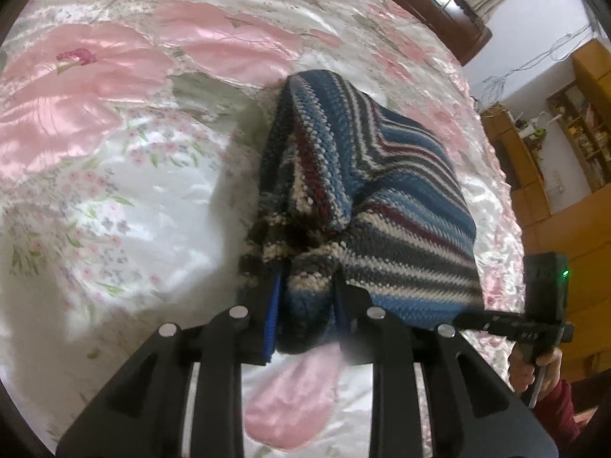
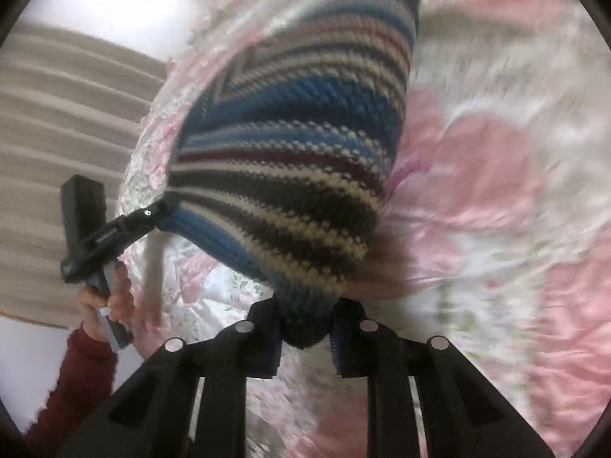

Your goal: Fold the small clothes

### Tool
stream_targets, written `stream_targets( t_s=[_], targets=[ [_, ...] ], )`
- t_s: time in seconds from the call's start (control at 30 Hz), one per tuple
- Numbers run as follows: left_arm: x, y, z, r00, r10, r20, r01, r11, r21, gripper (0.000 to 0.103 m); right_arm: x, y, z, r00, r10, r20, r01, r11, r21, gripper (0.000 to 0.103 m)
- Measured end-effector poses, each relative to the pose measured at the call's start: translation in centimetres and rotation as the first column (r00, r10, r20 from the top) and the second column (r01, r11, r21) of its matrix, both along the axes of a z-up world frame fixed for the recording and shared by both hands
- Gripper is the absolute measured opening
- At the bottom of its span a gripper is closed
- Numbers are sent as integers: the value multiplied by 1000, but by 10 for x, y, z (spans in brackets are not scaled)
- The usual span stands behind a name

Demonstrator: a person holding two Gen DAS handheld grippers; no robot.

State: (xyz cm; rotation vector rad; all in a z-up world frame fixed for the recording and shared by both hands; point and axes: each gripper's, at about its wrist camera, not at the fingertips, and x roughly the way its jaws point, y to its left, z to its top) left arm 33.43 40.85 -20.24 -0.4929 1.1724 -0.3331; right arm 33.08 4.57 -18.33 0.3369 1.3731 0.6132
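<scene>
Striped knit garment (image 1: 382,198) lifted off floral bedspread (image 1: 114,152), left gripper (image 1: 305,305) and right gripper (image 2: 305,320) each clamped on its blue hem.

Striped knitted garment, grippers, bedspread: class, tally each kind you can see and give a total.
Blue, white, grey and maroon striped knitted garment: 1
Black two-finger grippers, left gripper and right gripper: 2
Pink floral satin bedspread: 1
Total: 4

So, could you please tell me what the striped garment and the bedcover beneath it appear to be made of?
The striped garment looks like chunky knitted yarn, probably wool or acrylic: visible stitch rows, matte surface. The bedcover looks like satin-type fabric, possibly synthetic: glossy sheen, fine wrinkles, floral pattern.
</scene>
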Motion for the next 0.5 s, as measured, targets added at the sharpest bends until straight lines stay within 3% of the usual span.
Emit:
stream_targets(
  t_s=[0.07, 0.17, 0.33, 0.43, 0.47, 0.5],
  targets=[
    [-1, -5, -1, 1000, -13, 4, 12, 1000, 15, 24, -5, 4, 0, 999, 43, 20, -40, 994, -101, 19],
    [-1, -14, -8, 1000, -25, 12, 24, 997, 75, 25, -7, 20, -35, 996, 79, -42, -86, 974, -209, 18],
    [2, -9, -13, 1000, -24, -3, 24, 998, 60, 28, -5, 27, -40, 994, 102, -41, -108, 971, -215, 22],
    [2, -5, 6, 999, -50, 0, 49, 998, 43, 43, 0, 12, -25, 994, 100, -44, -105, 982, -156, 35],
    [0, -2, 14, 999, -43, 11, 42, 997, 58, 59, 2, 7, -17, 995, 97, -31, -101, 985, -140, 43],
    [0, 2, 22, 999, -36, 31, 34, 998, 58, 68, 4, 0, -6, 996, 91, -3, -91, 987, -134, 50]
  ],
)
